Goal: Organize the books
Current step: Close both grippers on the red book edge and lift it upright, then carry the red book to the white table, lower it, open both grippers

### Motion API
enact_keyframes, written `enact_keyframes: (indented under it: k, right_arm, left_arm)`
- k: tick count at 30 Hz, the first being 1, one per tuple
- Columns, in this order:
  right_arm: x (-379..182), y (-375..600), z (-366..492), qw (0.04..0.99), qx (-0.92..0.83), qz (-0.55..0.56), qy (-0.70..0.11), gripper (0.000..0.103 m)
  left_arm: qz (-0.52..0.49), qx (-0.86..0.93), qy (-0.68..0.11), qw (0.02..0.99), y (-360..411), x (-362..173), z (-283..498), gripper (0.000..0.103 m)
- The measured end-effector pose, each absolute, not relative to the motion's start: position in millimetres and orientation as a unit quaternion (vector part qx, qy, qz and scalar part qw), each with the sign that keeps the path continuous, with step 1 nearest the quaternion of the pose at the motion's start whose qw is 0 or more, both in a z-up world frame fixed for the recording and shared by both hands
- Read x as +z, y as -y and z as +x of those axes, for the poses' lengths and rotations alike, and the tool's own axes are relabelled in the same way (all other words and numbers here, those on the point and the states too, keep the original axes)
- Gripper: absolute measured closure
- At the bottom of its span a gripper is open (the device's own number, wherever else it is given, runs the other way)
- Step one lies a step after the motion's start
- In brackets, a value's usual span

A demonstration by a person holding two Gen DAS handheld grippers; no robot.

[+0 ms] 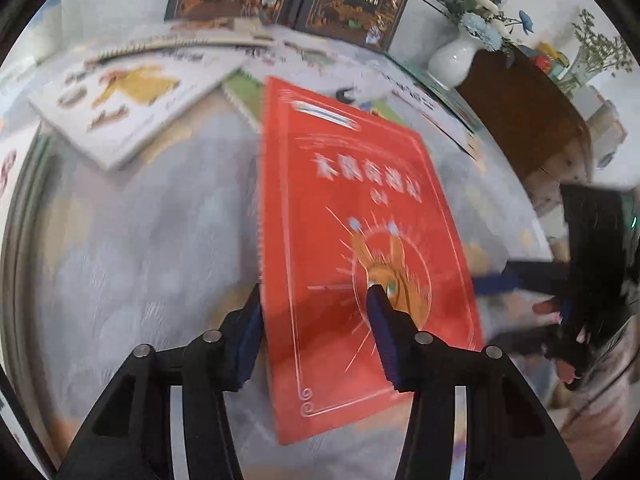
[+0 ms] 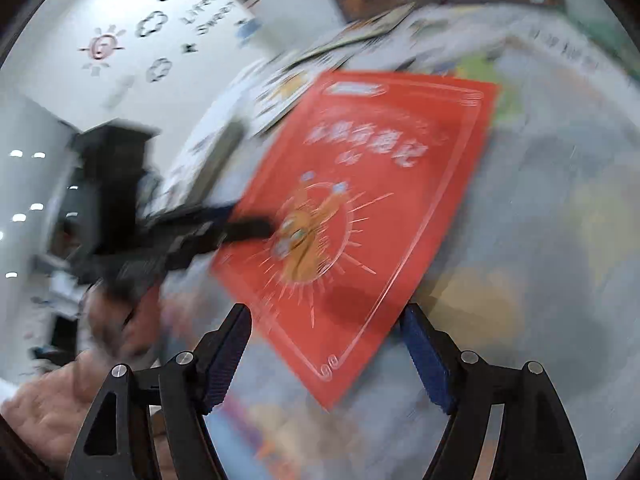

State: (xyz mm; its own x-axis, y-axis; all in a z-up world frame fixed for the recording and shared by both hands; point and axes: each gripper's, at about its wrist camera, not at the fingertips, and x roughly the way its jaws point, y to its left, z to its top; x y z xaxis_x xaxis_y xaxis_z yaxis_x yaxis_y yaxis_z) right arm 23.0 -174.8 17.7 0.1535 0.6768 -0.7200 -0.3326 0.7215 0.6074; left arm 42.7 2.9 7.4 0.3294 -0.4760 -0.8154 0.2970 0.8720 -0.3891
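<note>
Left wrist view: left gripper (image 1: 316, 296) had its jaws clamped across the spine edge of the red book (image 1: 360, 220), lifted and tilted over the desk (image 1: 140, 240) centre. Right gripper (image 2: 326, 332) hung open beside the book's near corner, holding nothing. Risk: a thin one-edge grip could let the book pivot or slip onto the spiral book (image 1: 120, 104) at the desk's far-left edge.

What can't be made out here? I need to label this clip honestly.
- Red book: title blurred in both views.
- Left gripper: pad contact with the book unclear; cover hides it.
- Right gripper: left view shows it blurred at the edge.
- Books behind: smeared by motion.
</note>
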Motion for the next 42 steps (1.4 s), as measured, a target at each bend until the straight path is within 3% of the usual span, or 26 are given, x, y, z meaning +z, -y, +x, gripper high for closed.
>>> enact_keyframes:
  k: [2,4,6,9,34,35,38,42]
  right_arm:
    - [10.4,184.7,21.9,0.739,0.344,0.194,-0.546,0.028]
    - [2.0,198.0,28.2,0.727,0.354,0.241,-0.536,0.034]
    - [-4.3,212.7,32.7,0.730,0.346,0.266,-0.526,0.051]
    - [-7.9,221.5,35.9,0.739,0.349,0.267,-0.511,0.059]
    - [1.8,223.6,67.0,0.779,0.391,0.190,-0.451,0.058]
    - [1.9,222.9,66.4,0.780,0.389,0.188,-0.453,0.061]
    - [-2.2,224.8,68.8,0.789,0.351,0.192,-0.466,0.082]
    - [-4.1,229.0,70.4,0.789,0.343,0.209,-0.466,0.084]
  left_arm:
    - [-0.085,-0.240,-0.537,0.804,-8.4,7.1,43.9,0.070]
    - [-0.088,-0.241,-0.539,0.802,-9.6,5.3,47.1,0.071]
    - [-0.093,-0.240,-0.533,0.806,-11.8,4.4,49.4,0.071]
    - [-0.106,-0.243,-0.529,0.806,-16.9,3.0,53.7,0.071]
    - [-0.106,-0.216,-0.474,0.847,-23.4,0.1,71.2,0.068]
    - [-0.108,-0.217,-0.471,0.848,-23.9,-0.4,71.7,0.068]
    - [-0.101,-0.213,-0.468,0.852,-20.8,0.1,70.7,0.067]
    - [-0.101,-0.210,-0.463,0.855,-19.8,-0.2,69.4,0.067]
